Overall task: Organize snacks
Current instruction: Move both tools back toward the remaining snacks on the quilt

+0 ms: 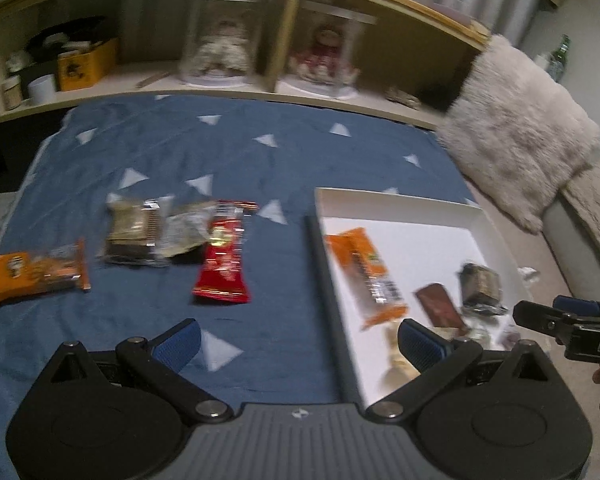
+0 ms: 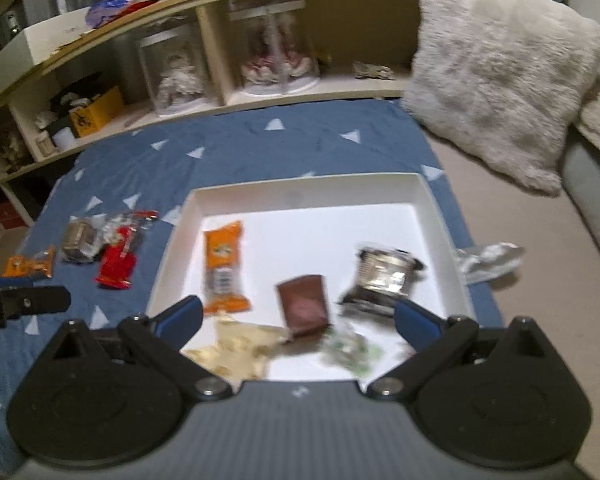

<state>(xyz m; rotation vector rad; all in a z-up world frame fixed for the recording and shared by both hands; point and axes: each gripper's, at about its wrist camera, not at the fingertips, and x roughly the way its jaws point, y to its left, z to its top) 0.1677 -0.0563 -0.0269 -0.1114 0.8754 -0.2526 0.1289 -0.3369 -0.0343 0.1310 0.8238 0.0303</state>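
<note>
A white tray lies on the blue cloth and holds an orange packet, a brown packet, a silver packet and pale wrappers near its front edge. Left of the tray on the cloth lie a red packet, a dark brown-and-silver packet, a crumpled silver wrapper and an orange packet. My left gripper hangs open over the cloth beside the tray's left wall, empty. My right gripper is open above the tray's front part, holding nothing.
A wooden shelf with domed figurines and a yellow box runs along the back. A furry cushion leans at the right on a beige cover. A crumpled silver wrapper lies just right of the tray. The blue cloth is bare behind the snacks.
</note>
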